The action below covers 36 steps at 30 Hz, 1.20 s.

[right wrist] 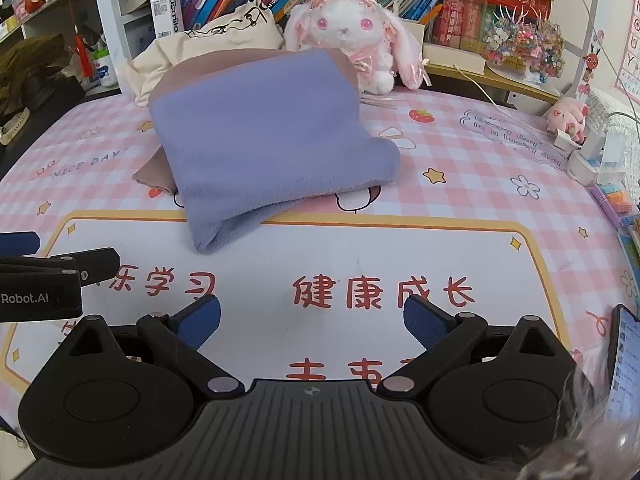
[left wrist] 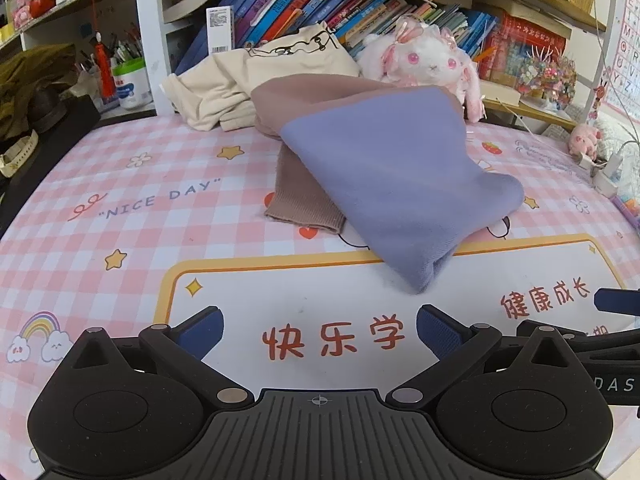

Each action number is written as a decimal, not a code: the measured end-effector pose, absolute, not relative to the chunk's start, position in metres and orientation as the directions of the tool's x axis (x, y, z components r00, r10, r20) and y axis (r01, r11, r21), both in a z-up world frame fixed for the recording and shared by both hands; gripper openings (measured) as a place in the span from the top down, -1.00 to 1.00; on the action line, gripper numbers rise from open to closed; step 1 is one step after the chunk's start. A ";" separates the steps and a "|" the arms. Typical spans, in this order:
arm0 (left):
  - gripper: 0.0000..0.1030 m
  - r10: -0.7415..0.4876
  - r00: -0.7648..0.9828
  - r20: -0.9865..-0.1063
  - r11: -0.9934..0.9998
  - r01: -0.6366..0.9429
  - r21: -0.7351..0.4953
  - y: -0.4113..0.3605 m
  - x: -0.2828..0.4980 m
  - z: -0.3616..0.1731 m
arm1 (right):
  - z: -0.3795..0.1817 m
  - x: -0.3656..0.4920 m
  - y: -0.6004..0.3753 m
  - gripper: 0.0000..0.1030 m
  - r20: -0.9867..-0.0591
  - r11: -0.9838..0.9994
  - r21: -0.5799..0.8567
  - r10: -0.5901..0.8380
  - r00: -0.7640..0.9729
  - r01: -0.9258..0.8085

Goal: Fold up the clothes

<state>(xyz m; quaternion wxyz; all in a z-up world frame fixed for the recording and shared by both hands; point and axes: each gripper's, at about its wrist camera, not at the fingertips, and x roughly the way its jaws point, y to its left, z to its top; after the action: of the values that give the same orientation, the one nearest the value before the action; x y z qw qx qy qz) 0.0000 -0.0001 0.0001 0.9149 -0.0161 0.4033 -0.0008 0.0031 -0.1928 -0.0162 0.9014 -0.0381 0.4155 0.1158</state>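
Observation:
A purple and mauve garment (left wrist: 384, 168) lies folded over on the pink checked desk mat (left wrist: 120, 208); its ribbed mauve cuff (left wrist: 304, 208) pokes out at the left. In the right wrist view the same garment (right wrist: 264, 136) sits ahead and left of centre. A cream garment (left wrist: 248, 80) is heaped behind it, also seen as the cream garment (right wrist: 208, 48). My left gripper (left wrist: 320, 332) hangs open over the mat's white panel, short of the purple corner, nothing between its fingers. My right gripper (right wrist: 312, 320) is open too, empty, beside the left gripper (right wrist: 60, 276).
A white plush rabbit (right wrist: 352, 36) sits behind the clothes against a shelf of books (left wrist: 320, 4). A small pink plush (right wrist: 568, 116), chargers and cables crowd the right edge. A phone (right wrist: 624, 364) lies at the near right. Dark items and a pen cup (left wrist: 128, 80) stand at the left.

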 end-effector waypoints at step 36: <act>-1.00 -0.018 0.672 -0.740 0.999 -0.016 -0.039 0.003 0.003 -0.002 | -0.017 0.005 -0.190 -0.94 -0.766 0.969 0.026 0.176 0.619 -0.244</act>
<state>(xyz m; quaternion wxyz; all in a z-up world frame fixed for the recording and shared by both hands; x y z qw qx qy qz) 0.0025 0.0033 -0.0021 0.9141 -0.0209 0.4049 -0.0007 0.0055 -0.1895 -0.0172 0.8987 -0.0403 0.4207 0.1170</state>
